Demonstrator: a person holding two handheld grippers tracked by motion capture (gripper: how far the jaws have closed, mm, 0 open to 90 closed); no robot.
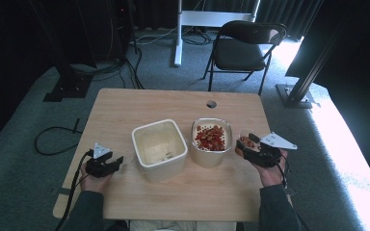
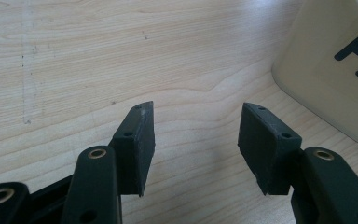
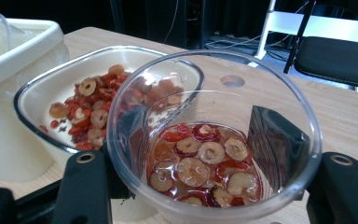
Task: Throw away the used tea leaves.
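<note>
My right gripper is shut on a clear plastic cup, its black jaws pressing the cup's two sides. Red and tan dried fruit slices lie in the cup's bottom. Just left of it stands a cream bowl holding more of the same slices. A bigger, deeper cream tub sits left of that bowl and looks nearly empty. My left gripper rests low at the table's left, open, with bare wood between its fingers and the tub's side to its right.
The wooden table has a small round hole near its far edge. A black folding chair and a white stand leg sit on the carpet beyond. Cables trail on the floor at left.
</note>
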